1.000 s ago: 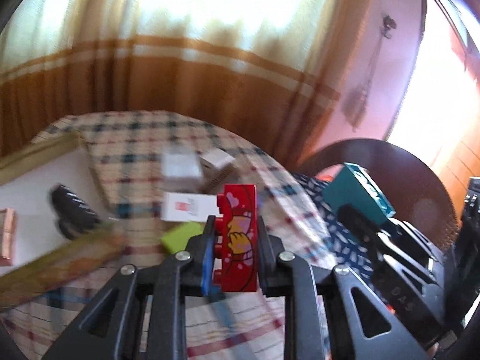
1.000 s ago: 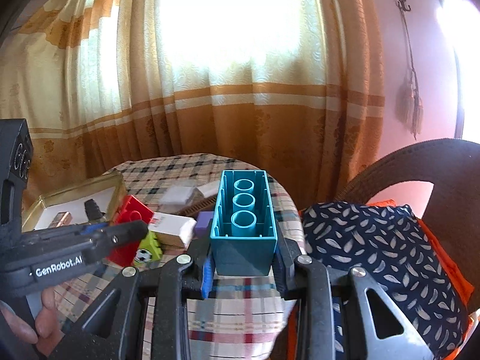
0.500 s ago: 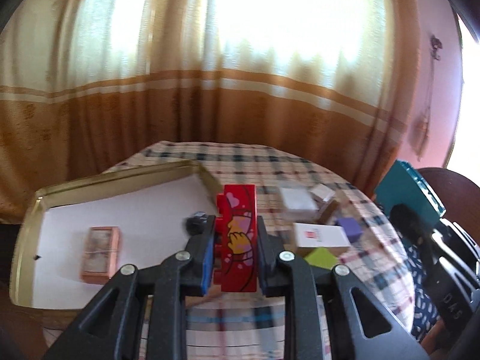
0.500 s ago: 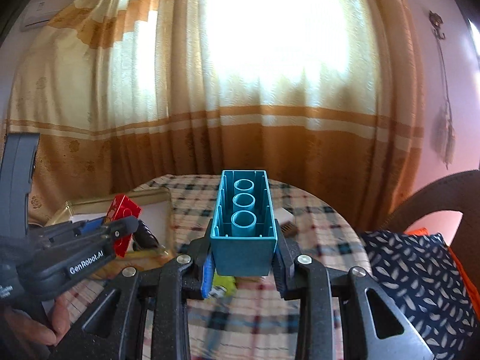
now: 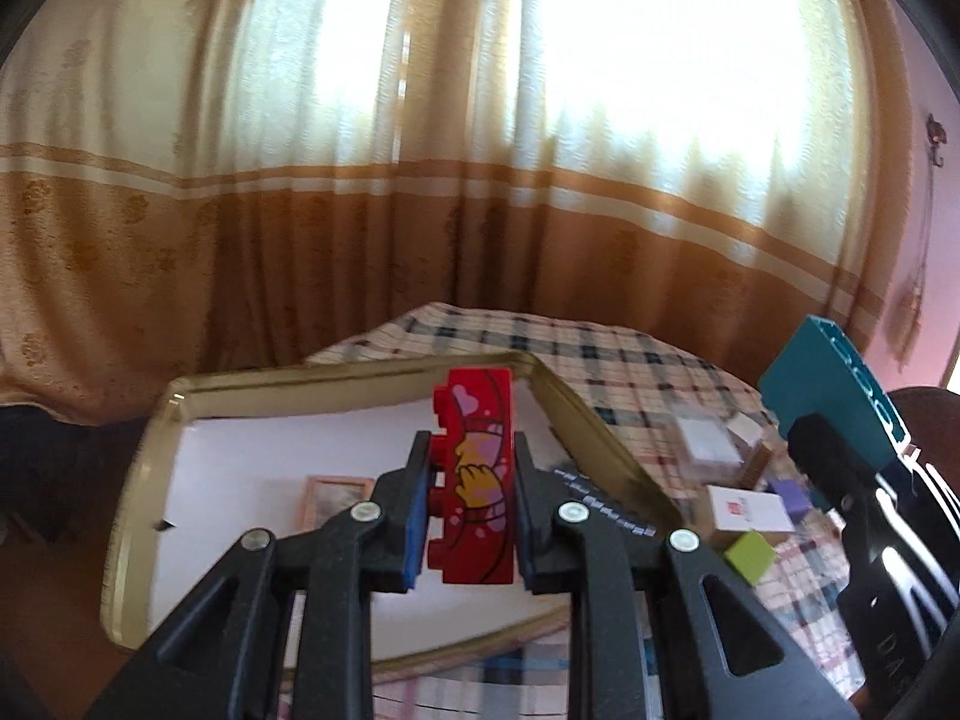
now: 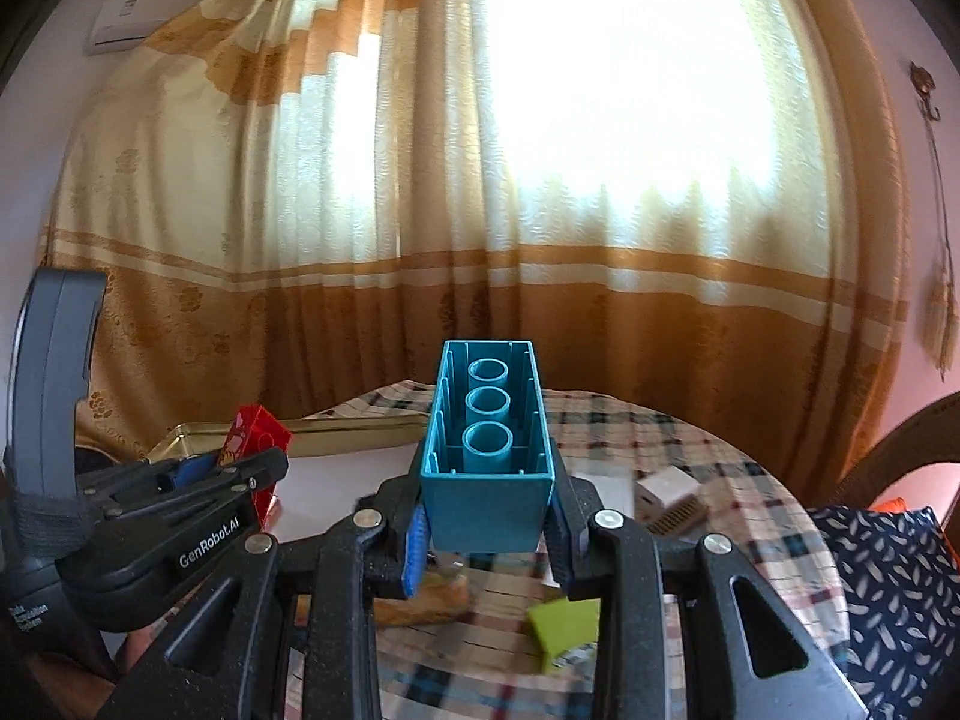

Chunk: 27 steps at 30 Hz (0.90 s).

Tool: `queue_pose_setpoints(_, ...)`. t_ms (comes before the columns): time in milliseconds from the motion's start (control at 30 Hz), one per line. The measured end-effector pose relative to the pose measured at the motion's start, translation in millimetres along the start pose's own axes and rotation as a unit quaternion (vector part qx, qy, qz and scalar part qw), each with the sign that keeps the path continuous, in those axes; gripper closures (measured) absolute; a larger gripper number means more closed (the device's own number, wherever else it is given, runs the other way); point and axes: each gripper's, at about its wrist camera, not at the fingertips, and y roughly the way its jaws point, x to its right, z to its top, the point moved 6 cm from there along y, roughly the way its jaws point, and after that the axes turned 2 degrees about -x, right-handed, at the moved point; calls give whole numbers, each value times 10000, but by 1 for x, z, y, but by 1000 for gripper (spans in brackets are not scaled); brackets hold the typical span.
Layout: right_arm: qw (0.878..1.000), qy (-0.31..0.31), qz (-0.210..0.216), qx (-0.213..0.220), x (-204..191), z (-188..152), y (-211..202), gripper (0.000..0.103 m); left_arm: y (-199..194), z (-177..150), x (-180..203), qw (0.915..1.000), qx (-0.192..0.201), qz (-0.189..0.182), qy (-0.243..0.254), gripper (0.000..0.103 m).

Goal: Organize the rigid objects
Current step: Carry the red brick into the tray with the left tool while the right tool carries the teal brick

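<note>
The only writing that reads clearly is "GenRobot.AI", in white on the side of the left gripper (image 6: 198, 483) as the right wrist view shows it; smaller white print lower on its handle is too small to read.

Two toy bricks are held, one per gripper. The left gripper (image 5: 471, 504) is clamped on a red brick (image 5: 477, 480) printed with pink hearts and a yellow cartoon hand, held on edge above the gold-rimmed tray (image 5: 144, 462), over the tray's right side. The right gripper (image 6: 489, 516) is clamped on a teal brick (image 6: 486, 498), hollow side up, showing three round tubes, above the checked tablecloth (image 6: 690, 438).

Inside the tray lies one small pink-framed box (image 5: 336, 495). Toward the cloth's right edge sit one white box with a red mark (image 5: 747, 510), one lime-green block (image 5: 750, 558) and one purple block (image 5: 789, 489).
</note>
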Motion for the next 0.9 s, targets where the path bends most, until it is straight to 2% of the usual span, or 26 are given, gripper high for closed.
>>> queue_pose_setpoints(533, 9988, -399, 243, 161, -57, 2, 32, 69, 7, -3, -54, 9963, 197, 819, -165, 81)
queue_pose_setpoints(900, 9982, -451, 391, -102, -67, -1, 48, 69, 21, -10, -64, 9949, -16, 946, -338, 81)
